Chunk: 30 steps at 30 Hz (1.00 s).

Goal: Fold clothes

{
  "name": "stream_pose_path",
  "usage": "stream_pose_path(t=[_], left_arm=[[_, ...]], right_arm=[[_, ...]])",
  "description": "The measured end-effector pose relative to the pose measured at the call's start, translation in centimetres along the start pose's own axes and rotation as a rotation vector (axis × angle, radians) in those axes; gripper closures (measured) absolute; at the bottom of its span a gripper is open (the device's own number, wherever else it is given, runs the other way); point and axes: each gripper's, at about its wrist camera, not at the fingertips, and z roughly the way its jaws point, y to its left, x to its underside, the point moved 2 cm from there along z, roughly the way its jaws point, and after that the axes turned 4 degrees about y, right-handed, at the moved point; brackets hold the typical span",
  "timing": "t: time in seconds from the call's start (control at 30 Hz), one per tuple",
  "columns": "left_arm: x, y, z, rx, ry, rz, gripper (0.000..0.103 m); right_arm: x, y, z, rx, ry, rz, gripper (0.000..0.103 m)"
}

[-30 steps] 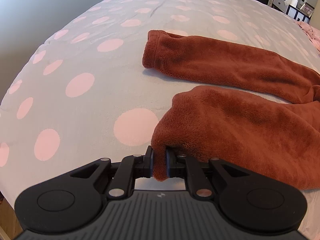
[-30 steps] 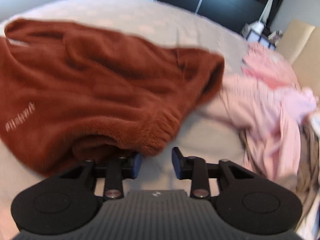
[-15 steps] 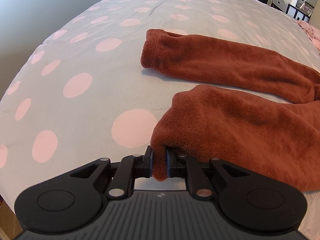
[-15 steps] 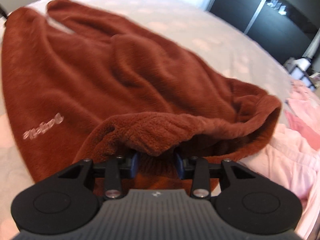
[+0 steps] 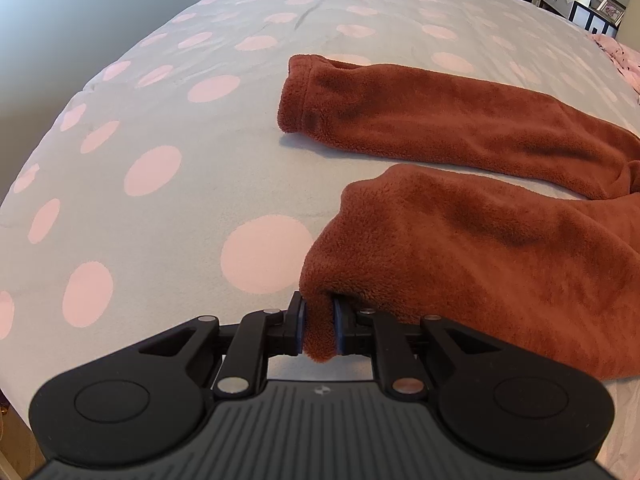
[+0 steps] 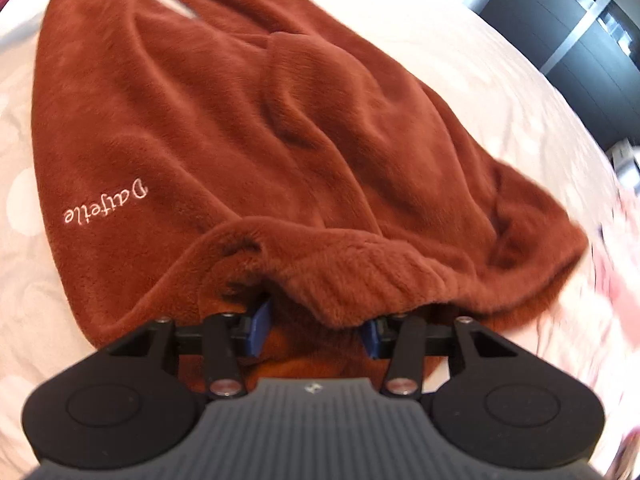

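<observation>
Rust fleece trousers [image 6: 248, 120] spread flat on dotted bedspread [image 5: 168, 128], legs running away from waist. Fabric thick, plush, floppy; light, I judge, but bulky when doubled. Best taken at hems and ribbed waistband [image 6: 360, 264]. My left gripper [image 5: 319, 330] pitched steeply down, clamped narrow on near leg cuff [image 5: 320, 320]. My right gripper [image 6: 316, 330] also angled down at waist end, jaws opening, waistband drooping between them, pads not pressing it.
</observation>
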Motion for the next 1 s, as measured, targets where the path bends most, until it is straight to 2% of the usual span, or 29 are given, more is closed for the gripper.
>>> stream_pose_path(t=[0.1,0.17,0.2,0.23,0.33,0.4,0.5,0.6,0.63,0.7,0.8,0.9,1.0], left_arm=[[0.1,-0.1,0.0,-0.005,0.002,0.008,0.091],[0.1,-0.1,0.1,-0.006,0.003,0.010,0.091],[0.1,-0.1,0.1,-0.006,0.004,0.010,0.091],[0.1,0.0,0.2,-0.006,0.005,0.010,0.091],[0.1,0.2,0.2,-0.003,0.004,0.007,0.090],[0.1,0.4,0.0,0.001,-0.003,-0.003,0.090],[0.1,0.8,-0.5,0.013,-0.013,-0.021,0.090],[0.2,1.1,-1.2,0.025,-0.026,-0.033,0.090],[0.3,1.2,-1.4,0.028,-0.031,-0.036,0.090],[0.6,1.3,-1.9,0.029,-0.035,-0.038,0.090],[1.2,1.5,-2.4,0.035,-0.031,-0.042,0.090],[1.8,1.5,-2.6,0.015,-0.032,-0.034,0.090],[2.3,2.0,-2.9,-0.014,-0.036,-0.045,0.090]], right_arm=[[-0.7,-0.2,1.6,-0.011,0.027,-0.007,0.045],[-0.7,-0.4,2.4,-0.038,0.045,0.050,0.047],[-0.5,-0.7,2.6,-0.061,0.044,0.087,0.052],[-0.3,-0.8,2.1,-0.070,0.039,0.097,0.064],[0.4,-1.0,0.3,-0.088,0.024,0.114,0.077],[1.2,-1.2,-1.2,-0.087,0.013,0.132,0.080],[3.6,-1.9,-4.0,-0.038,0.022,0.182,0.082],[6.9,-2.8,-7.2,-0.009,0.008,0.287,0.084],[8.0,-2.8,-8.3,-0.004,0.001,0.322,0.086],[10.0,-2.5,-10.4,0.023,0.002,0.375,0.103],[13.0,-2.2,-12.1,0.049,0.032,0.448,0.103],[14.4,-1.5,-11.9,0.039,0.022,0.523,0.103],[14.3,-1.2,-12.7,0.026,-0.049,0.570,0.097]])
